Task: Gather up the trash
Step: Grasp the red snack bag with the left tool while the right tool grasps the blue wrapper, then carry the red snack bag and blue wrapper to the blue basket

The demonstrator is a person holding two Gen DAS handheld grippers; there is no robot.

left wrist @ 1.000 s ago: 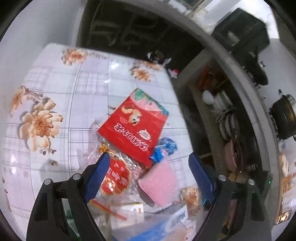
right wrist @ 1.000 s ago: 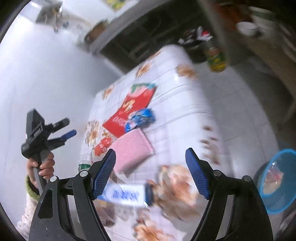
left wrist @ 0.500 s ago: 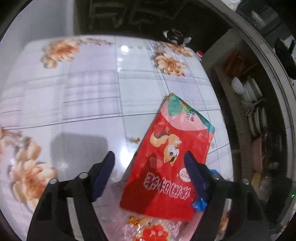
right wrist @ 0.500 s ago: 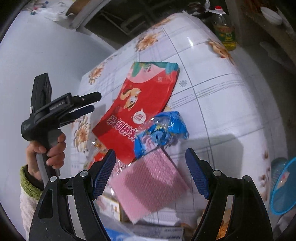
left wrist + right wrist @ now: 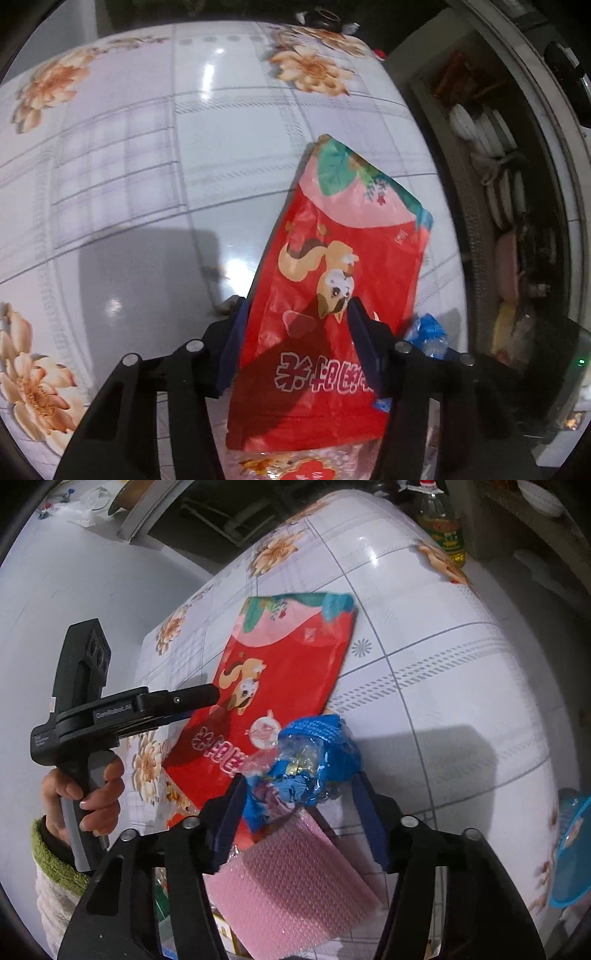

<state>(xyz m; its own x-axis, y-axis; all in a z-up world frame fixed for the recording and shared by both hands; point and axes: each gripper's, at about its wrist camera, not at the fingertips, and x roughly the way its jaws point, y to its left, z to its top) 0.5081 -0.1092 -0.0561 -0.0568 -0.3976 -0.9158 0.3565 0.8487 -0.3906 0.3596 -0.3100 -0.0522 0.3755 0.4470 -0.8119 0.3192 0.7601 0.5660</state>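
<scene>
Trash lies on the flowered surface (image 5: 155,177). Nearest, a crumpled blue wrapper (image 5: 314,760) sits between the right gripper's (image 5: 299,812) spread jaws; it may slip out when squeezed. Beyond, the left gripper (image 5: 295,332) seems to pinch the red bag (image 5: 343,280), which is thin, glossy and could slide free.

I see open bench (image 5: 155,155) left of the red snack bag (image 5: 343,295). On its right, the crumpled blue wrapper (image 5: 314,760) and pink bubble wrap (image 5: 295,878) crowd my path; the oil bottle (image 5: 441,528) stands beyond the far edge.
</scene>
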